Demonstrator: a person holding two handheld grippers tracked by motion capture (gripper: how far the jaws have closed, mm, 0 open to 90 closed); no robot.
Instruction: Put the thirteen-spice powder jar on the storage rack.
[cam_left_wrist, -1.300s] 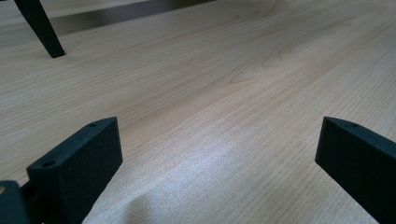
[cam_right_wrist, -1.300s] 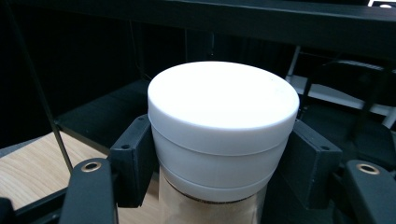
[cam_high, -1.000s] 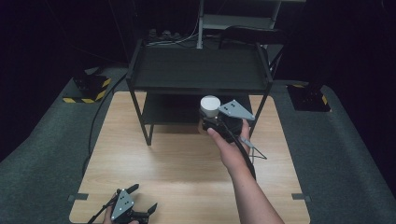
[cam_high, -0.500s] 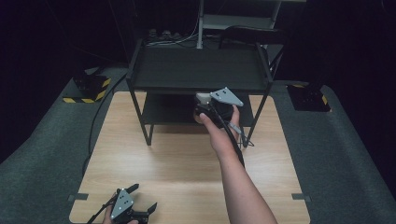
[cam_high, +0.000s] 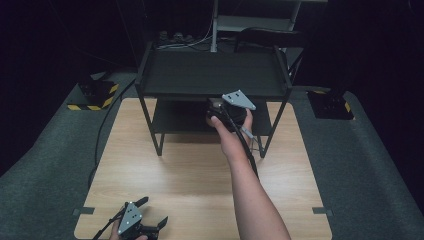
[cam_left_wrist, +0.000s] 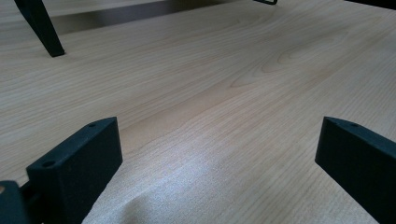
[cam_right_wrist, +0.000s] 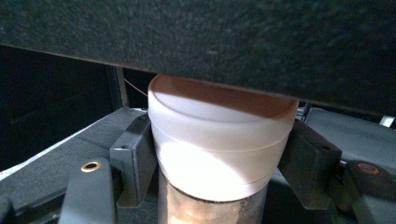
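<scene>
Carried forward since a second ago, the right gripper (cam_right_wrist: 219, 154) is clamped on a white-lidded jar (cam_right_wrist: 219, 140) just under the black shelf's (cam_high: 210, 75) top board, above its lower board, while the left gripper (cam_high: 142, 222) rests with jaws apart on the wooden table (cam_left_wrist: 210, 93).

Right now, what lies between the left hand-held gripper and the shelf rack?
Bare wooden table; the high view shows nothing between the left hand-held gripper and the shelf rack.

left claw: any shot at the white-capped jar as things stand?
Probably not. The left claw sits open at the table's near edge, while the jar is clamped in the right claw under the black shelf's top, far across the table.
</scene>
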